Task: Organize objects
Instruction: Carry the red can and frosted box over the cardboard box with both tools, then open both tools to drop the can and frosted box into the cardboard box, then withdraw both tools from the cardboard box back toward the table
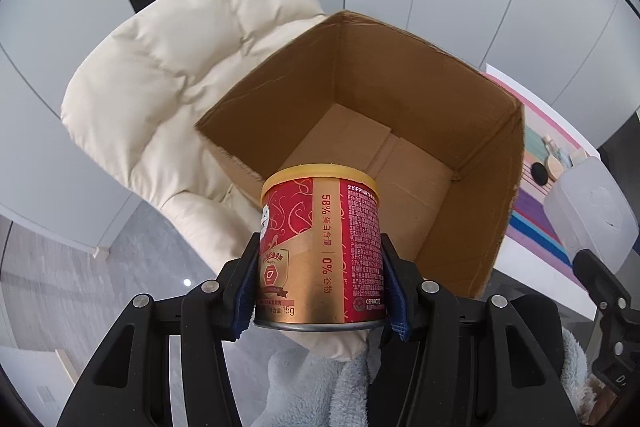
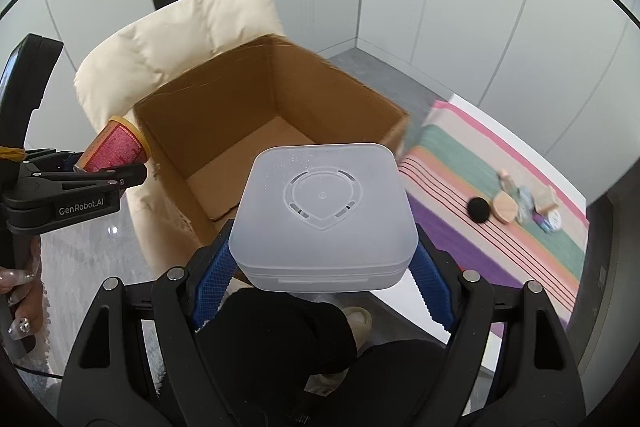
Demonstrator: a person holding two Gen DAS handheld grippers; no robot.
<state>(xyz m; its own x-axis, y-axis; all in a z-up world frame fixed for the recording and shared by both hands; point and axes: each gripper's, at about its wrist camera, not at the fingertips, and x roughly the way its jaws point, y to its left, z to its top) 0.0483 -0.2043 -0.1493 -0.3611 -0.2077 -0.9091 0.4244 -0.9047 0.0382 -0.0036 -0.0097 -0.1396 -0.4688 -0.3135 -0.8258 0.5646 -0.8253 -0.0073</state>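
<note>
My left gripper (image 1: 320, 279) is shut on a red and gold can (image 1: 320, 247) with a yellow lid, held just in front of the near rim of an open cardboard box (image 1: 400, 75). The box is empty inside. My right gripper (image 2: 324, 267) is shut on a translucent white plastic container (image 2: 326, 211), held above the box's (image 2: 224, 99) near right corner. The left gripper with the can (image 2: 116, 147) shows at the left of the right wrist view. The container (image 1: 588, 207) shows at the right of the left wrist view.
The box rests on a cream padded chair (image 1: 180, 67). A table with a striped cloth (image 2: 500, 227) stands to the right, carrying several small items, among them a black disc (image 2: 479, 209) and a wooden piece (image 2: 505, 207). Grey floor lies below.
</note>
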